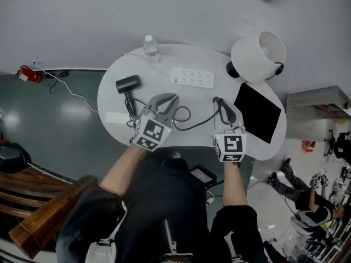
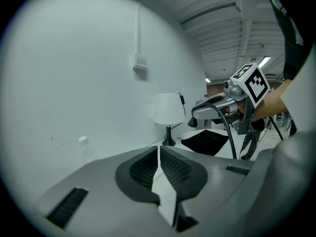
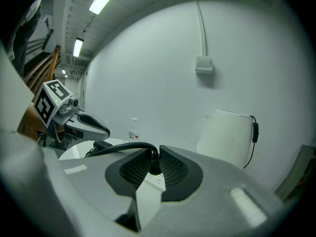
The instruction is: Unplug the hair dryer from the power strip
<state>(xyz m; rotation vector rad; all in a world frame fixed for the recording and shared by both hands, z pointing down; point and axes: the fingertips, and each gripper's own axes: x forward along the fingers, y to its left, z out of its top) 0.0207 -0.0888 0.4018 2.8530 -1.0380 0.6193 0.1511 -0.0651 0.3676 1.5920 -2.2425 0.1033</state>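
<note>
Okay, my right gripper [image 1: 222, 107] pinches the hair dryer plug [image 3: 153, 167], clear of the power strip [image 1: 192, 78]; my left gripper [image 1: 170, 99], nearby, is closed and empty.

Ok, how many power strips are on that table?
1. The white power strip lies at the far side of the table, between the water bottle and the lamp, whose shade may hide some tabletop.

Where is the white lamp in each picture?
Head view: lamp, upper right.
Left gripper view: lamp, centre of the picture.
Right gripper view: lamp, right of centre.
Shared landmark: the water bottle, left of the lamp in all three.
</note>
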